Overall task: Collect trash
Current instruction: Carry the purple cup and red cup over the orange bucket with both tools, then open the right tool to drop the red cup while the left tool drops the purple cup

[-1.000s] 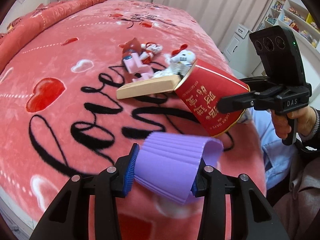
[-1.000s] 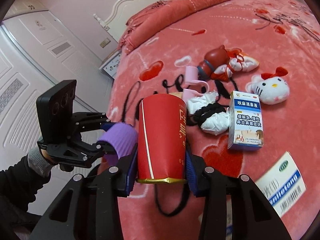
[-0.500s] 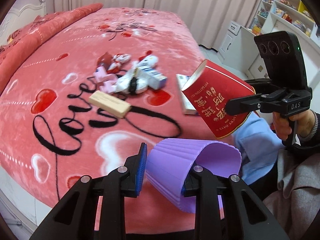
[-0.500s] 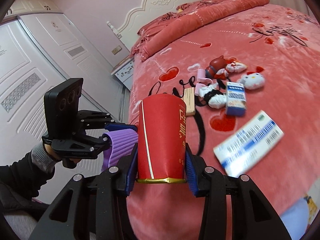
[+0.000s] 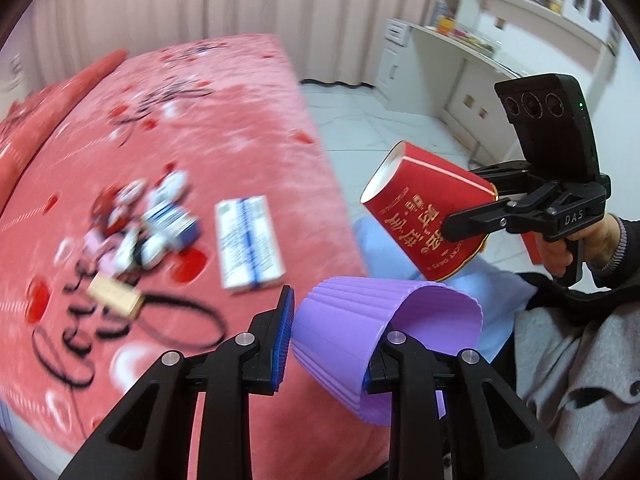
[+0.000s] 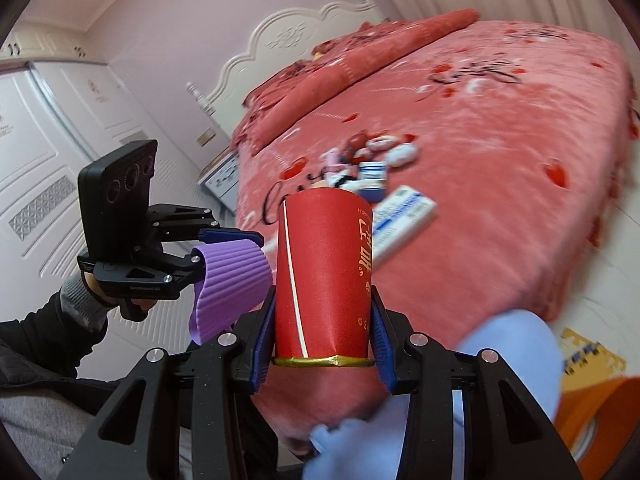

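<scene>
The left gripper (image 5: 326,340) pinched the purple cup (image 5: 360,344); the right gripper (image 6: 322,340) clamped the red cup (image 6: 324,272), both off the bed (image 5: 248,128). Steady squeeze mattered, lest either crush.

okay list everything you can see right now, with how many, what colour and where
purple cup: 1, purple, ribbed, squeezed in left gripper
red cup: 1, red with gold print, in right gripper
flat box: 1, white and blue, on bed near its edge
small box: 1, blue and white, in blurred pile of small things
tan box: 1, tan, on bed
bed: 1, pink blanket with hearts
headboard: 1, white, behind bed
shelves: white, far wall
left gripper: 1, black, shut
right gripper: 1, black, shut
</scene>
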`<action>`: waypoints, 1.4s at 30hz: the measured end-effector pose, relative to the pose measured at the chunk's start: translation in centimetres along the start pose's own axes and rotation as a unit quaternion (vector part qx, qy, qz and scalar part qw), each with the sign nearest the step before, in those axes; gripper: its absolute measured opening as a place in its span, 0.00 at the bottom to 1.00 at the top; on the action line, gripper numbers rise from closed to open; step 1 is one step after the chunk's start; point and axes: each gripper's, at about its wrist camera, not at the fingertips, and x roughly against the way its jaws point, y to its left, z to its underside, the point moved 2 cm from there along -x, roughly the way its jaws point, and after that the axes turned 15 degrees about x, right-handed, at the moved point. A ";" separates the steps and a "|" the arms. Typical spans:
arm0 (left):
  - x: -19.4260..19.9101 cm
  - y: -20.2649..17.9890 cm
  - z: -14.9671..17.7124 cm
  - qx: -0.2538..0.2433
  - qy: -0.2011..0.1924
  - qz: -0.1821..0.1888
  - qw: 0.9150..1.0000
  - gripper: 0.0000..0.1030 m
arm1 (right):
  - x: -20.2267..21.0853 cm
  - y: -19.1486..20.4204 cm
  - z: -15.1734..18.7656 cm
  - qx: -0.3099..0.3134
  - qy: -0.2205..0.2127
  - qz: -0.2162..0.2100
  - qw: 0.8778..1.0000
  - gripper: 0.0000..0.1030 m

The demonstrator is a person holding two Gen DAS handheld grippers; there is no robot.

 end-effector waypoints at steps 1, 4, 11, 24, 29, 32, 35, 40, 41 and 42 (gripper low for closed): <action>-0.6 -0.9 -0.5 -0.010 0.002 0.007 1.000 0.28 | 0.6 -0.4 0.3 -0.004 -0.003 0.005 1.000 0.41; -2.3 -3.5 -1.8 -0.039 0.011 0.024 0.999 0.28 | 3.4 -1.9 1.9 -0.022 -0.018 0.027 0.999 0.41; -6.8 -9.8 -4.8 -0.107 0.037 0.068 0.991 0.28 | 10.1 -5.4 5.8 -0.061 -0.040 0.086 0.994 0.41; -16.7 -20.9 -8.8 -0.200 0.094 0.151 0.964 0.28 | 19.6 -12.6 14.8 -0.148 -0.037 0.189 0.970 0.41; -21.1 -24.3 -8.6 -0.217 0.124 0.180 0.951 0.28 | 20.9 -15.8 19.4 -0.176 -0.016 0.230 0.957 0.41; -23.9 -25.7 -8.3 -0.223 0.148 0.193 0.944 0.28 | 20.5 -18.1 22.6 -0.197 -0.006 0.249 0.948 0.41; -26.3 -26.3 -7.9 -0.221 0.169 0.195 0.941 0.28 | 18.8 -21.0 26.3 -0.229 0.012 0.262 0.937 0.41; -29.3 -26.1 -7.9 -0.209 0.195 0.191 0.939 0.28 | 14.5 -24.2 31.2 -0.282 0.044 0.243 0.927 0.41; -29.9 -26.3 -7.9 -0.206 0.200 0.190 0.939 0.28 | 13.7 -24.4 31.9 -0.287 0.050 0.235 0.927 0.42; -30.2 -26.2 -7.8 -0.204 0.204 0.190 0.939 0.28 | 12.9 -24.7 32.2 -0.289 0.054 0.232 0.927 0.43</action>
